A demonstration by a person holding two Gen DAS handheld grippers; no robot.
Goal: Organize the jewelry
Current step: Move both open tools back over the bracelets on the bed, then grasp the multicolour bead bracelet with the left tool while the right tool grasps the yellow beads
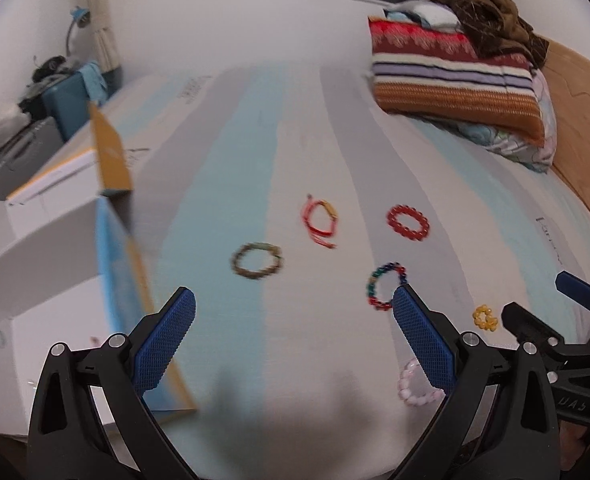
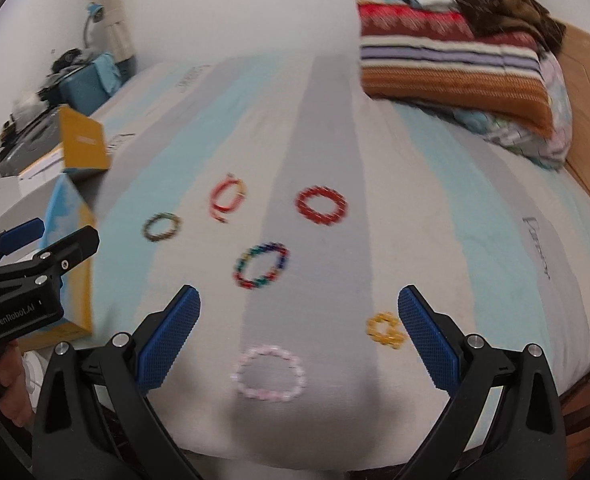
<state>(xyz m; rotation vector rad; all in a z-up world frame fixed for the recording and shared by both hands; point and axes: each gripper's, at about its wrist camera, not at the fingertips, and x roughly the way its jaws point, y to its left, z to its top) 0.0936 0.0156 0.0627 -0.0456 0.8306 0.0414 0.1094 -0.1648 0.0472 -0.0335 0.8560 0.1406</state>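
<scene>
Six bracelets lie loose on the bed (image 2: 335, 120) beside my open cardboard box (image 1: 55, 240), whose inside I can't see, both tongs (image 1: 293, 332) (image 2: 299, 328) spread wide, gripping nothing.

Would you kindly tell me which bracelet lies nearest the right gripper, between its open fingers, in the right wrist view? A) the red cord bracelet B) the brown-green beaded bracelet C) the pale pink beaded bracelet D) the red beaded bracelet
C: the pale pink beaded bracelet lies on the bedsheet just ahead of the right gripper, between its open fingers, while the other three options lie farther up the bed.
</scene>
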